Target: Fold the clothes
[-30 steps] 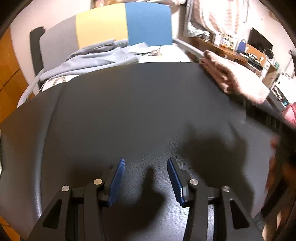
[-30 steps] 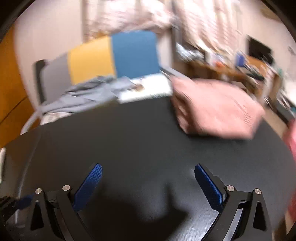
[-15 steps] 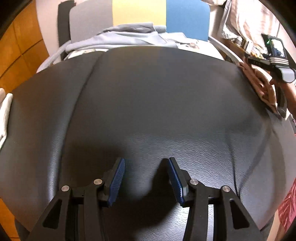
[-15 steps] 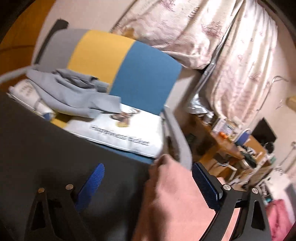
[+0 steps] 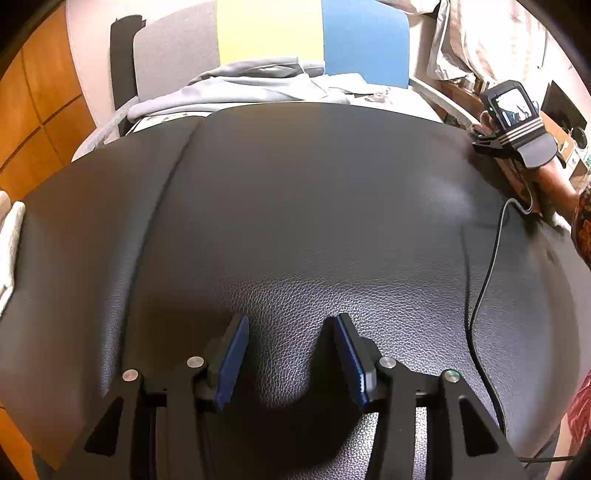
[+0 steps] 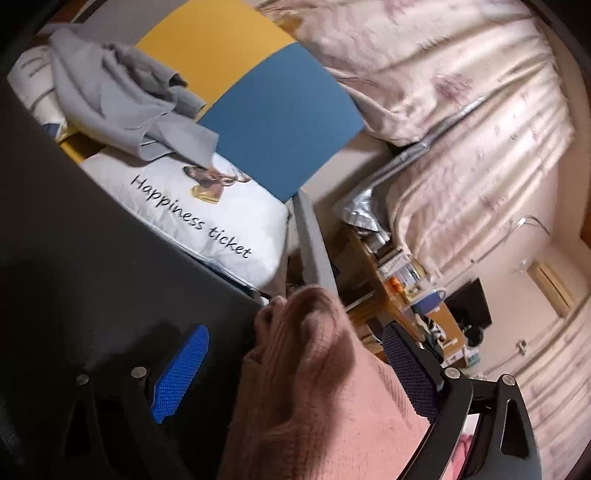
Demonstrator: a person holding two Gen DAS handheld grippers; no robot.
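The left gripper (image 5: 291,354) hangs over the black leather-textured tabletop (image 5: 295,221) with its blue ribbed pads (image 5: 231,365) standing about half apart and nothing between them, just bare table underneath; so that one's released and empty.

The right gripper (image 6: 295,365) is rolled over at an angle at the table's far right edge, jaws spread wide with the folded pink knitted garment (image 6: 314,387) sitting between them; its jaws have just been closing a little, but there's a visible gap between the left blue pad (image 6: 181,373) and the knit, and I can't really tell if the darker right-hand pad is touching the fabric; so not clamped on it as far as I can see. From the left camera you can make out the right gripper's body with its little lit screen (image 5: 513,107) over that same far right edge, a thin black cable (image 5: 484,295) trailing from it across the table.

Beyond the table: a crumpled grey garment (image 6: 110,107) lies on a white cushion printed "Happiness ticket" (image 6: 207,218), against a grey, yellow and blue panelled chair back (image 5: 273,33); pale floral curtains (image 6: 461,110) hang behind, and a cluttered wooden desk (image 6: 402,280) sits off to the right.
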